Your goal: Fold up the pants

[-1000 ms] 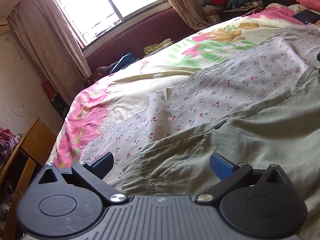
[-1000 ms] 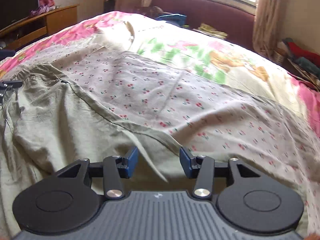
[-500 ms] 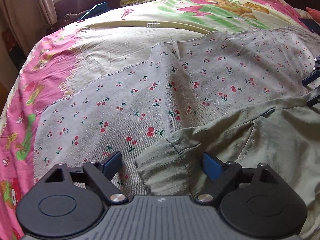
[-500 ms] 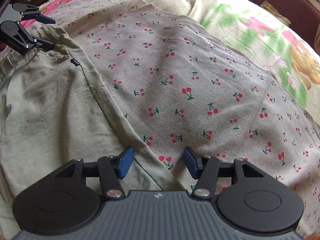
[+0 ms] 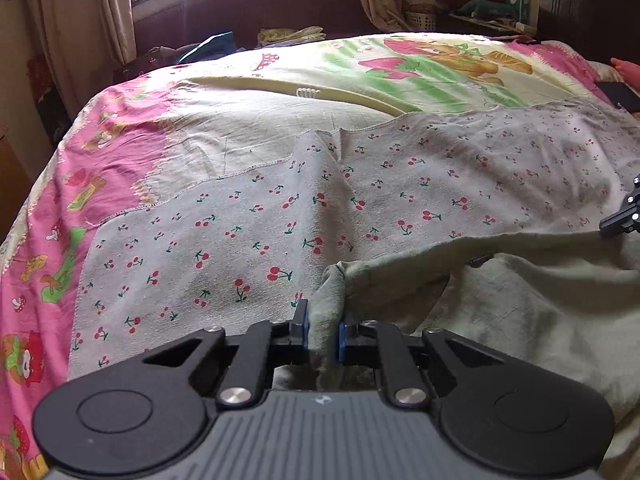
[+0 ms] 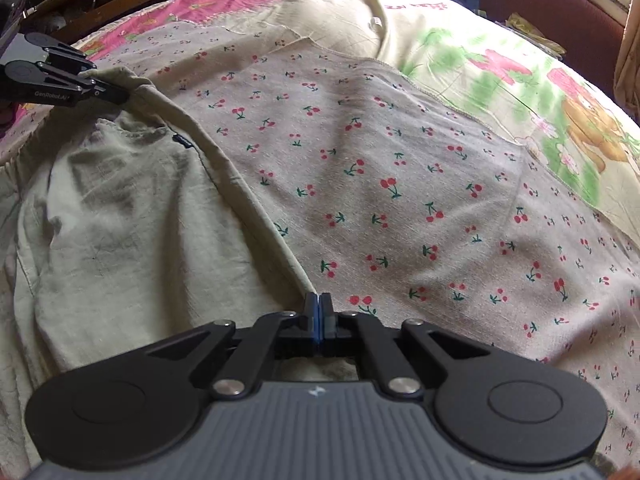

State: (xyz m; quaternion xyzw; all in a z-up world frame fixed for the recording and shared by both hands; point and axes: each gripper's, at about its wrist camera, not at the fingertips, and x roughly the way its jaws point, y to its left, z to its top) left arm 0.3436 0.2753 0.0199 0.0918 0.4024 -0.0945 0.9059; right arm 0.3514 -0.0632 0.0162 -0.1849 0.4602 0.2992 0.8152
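The pants [image 5: 520, 312] lie on the cherry-print sheet [image 5: 240, 232] at the near side of the bed [image 5: 120, 152]. Their far-left corner stands bunched between the blue pads [image 5: 306, 330] of the left gripper [image 5: 322, 334]; the jaws have just been closing and now clamp this fold. The right gripper [image 6: 319, 312] has just been closing too; its jaws meet on the thin far edge of the pants, on the right. Half a second ago both pairs stood apart over flat cloth; the edge between them now runs taut and slightly raised.

A cherry-print cloth [image 5: 248, 240] lies over a cartoon bedsheet [image 5: 420, 76].
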